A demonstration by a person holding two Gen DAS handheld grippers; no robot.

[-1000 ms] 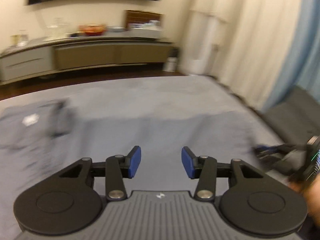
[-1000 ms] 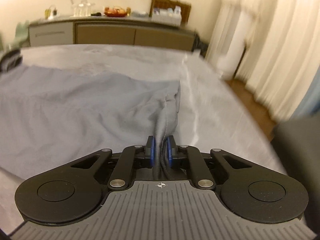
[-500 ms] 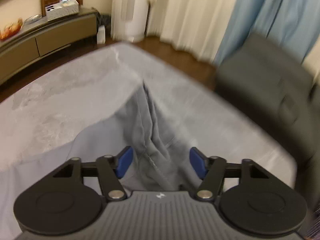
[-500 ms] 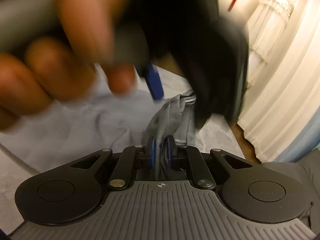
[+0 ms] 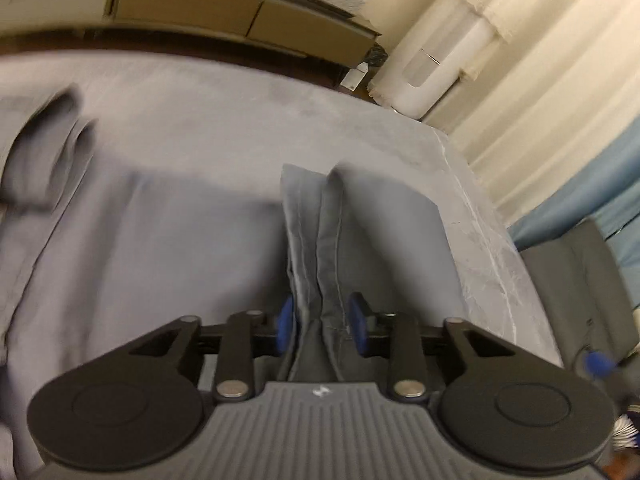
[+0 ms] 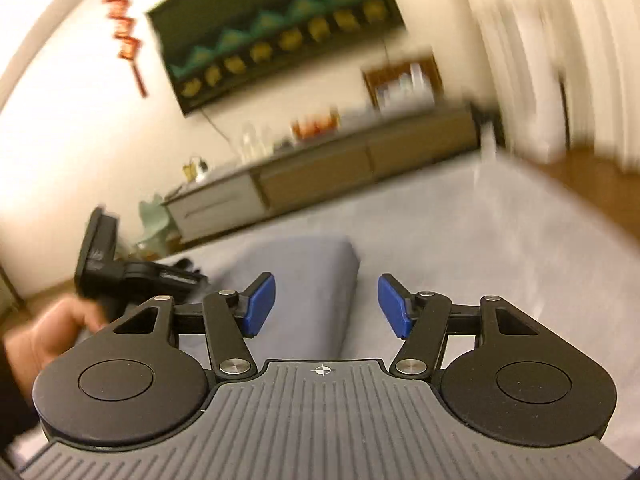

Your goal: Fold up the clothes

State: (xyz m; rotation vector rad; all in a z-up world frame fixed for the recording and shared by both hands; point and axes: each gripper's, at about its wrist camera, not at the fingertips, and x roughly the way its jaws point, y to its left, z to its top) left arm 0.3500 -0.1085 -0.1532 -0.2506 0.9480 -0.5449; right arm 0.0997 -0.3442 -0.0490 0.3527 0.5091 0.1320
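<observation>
The left tongs [image 5: 321, 323] clench a bunched fold of the grey garment [image 5: 168, 240], which lies spread on the grey bed [image 5: 240, 92] toward its right edge. The right tongs [image 6: 326, 305] hang released above the garment's folded corner.

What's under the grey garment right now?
The garment lies spread on a grey cloth-covered surface, which shows beyond its edges. Anything beneath its middle is covered. The left gripper pinches a bunched fold; the right gripper is open above it.
</observation>
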